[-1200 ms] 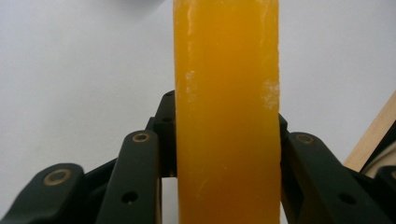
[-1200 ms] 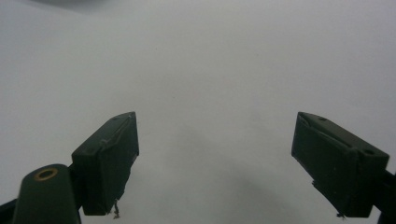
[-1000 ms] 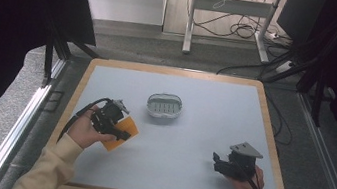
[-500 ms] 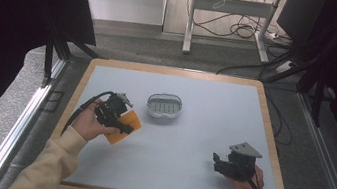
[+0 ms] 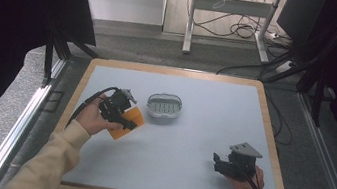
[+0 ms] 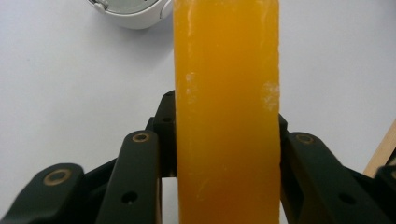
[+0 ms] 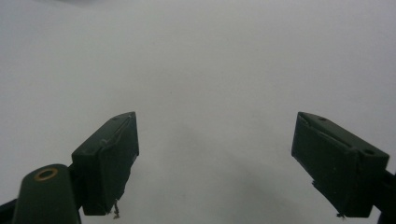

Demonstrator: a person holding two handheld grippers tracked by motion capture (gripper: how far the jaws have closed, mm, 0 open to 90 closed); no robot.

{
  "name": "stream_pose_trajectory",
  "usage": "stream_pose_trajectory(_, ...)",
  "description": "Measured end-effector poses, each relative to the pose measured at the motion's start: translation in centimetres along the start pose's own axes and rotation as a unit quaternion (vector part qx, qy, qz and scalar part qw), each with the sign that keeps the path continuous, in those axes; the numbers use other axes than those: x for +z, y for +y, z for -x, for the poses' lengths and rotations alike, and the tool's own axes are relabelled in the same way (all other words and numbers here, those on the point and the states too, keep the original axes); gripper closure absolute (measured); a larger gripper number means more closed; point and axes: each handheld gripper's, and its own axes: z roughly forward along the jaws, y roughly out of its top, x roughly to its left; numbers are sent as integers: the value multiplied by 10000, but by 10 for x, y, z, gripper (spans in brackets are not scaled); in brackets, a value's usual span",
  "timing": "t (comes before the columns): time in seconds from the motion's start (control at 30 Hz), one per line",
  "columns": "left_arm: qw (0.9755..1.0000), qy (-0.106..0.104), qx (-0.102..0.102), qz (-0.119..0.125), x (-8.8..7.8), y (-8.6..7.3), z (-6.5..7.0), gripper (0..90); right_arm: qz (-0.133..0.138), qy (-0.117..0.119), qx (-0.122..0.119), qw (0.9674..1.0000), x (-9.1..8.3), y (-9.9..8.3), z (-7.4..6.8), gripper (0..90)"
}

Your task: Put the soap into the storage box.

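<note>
Soap bar [image 5: 126, 123] sits clamped in our left gripper [image 5: 120, 113], dish [image 5: 164, 106] at two o'clock (right gripper [image 5: 221, 164] gapes empty); we risk it slipping, being slick.

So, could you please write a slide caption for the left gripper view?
Left claw shut on an orange soap bar, with the white soap dish beyond.

Lab: wood-framed worktable [image 5: 264, 114], dark curtains [image 5: 12, 10], floor cables [image 5: 246, 31], metal framing [image 5: 20, 123].
</note>
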Motion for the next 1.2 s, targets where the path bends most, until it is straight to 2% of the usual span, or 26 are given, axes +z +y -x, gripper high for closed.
stream_pose_trajectory(0.27, 10000, 36, 37, -55, 0, 9, -5, 619, 0, -7, 1, 10000, 0, 0, 0, 153)
stream_pose_trajectory(0.53, 9997, 131, 225, 47, -6, 20, -5, 619, 3, 15, 21, 10000, 0, 0, 0, 153)
stream_pose_trajectory(0.77, 9989, 208, 405, -59, -8, 31, -6, 619, 4, 0, 27, 10000, 1, 0, 0, 149)
stream_pose_trajectory(1.0, 9987, 303, 407, -69, -11, 39, -9, 619, -20, -62, 41, 10000, 1, 0, 1, 129)
stream_pose_trajectory(1.07, 9984, 362, 432, -61, -11, 41, -10, 619, -16, -69, 42, 10000, 1, 0, 1, 128)
stream_pose_trajectory(1.1, 9979, 465, 453, -48, -12, 42, -11, 619, -9, -69, 41, 10000, 1, 0, 1, 128)
stream_pose_trajectory(1.2, 9978, 473, 455, -42, -14, 43, -13, 619, -18, -77, 34, 10000, 1, 0, 1, 127)
